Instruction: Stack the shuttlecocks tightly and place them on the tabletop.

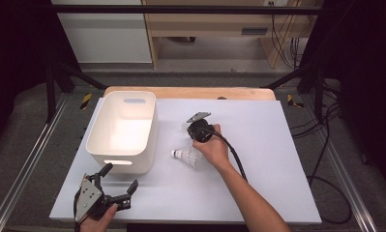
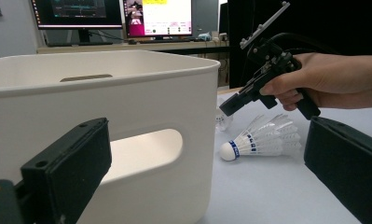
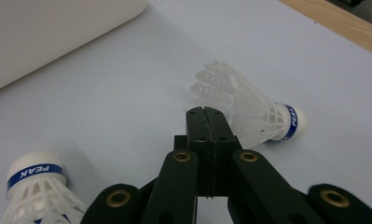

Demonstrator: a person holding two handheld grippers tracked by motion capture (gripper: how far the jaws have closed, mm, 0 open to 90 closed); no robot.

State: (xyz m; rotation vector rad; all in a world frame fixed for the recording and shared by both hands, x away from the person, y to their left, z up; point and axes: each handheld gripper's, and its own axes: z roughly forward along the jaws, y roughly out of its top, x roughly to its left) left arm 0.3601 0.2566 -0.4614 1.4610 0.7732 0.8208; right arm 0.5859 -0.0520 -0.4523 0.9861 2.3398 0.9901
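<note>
Right gripper view: my right gripper (image 3: 207, 112) is clenched on nothing, far shuttlecock (image 3: 253, 109) just beyond its tips. I'd reopen, straddle the feather skirt, then squeeze. Left gripper (image 1: 117, 186) idles released beside the white bin (image 1: 96, 140).

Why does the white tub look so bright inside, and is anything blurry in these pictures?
In the high view, overhead light washes out the floor of the white tub. In the left gripper view, the near black jaws look soft and the shuttlecock sharper. In the right gripper view, the second shuttlecock casts a faint shadow.
</note>
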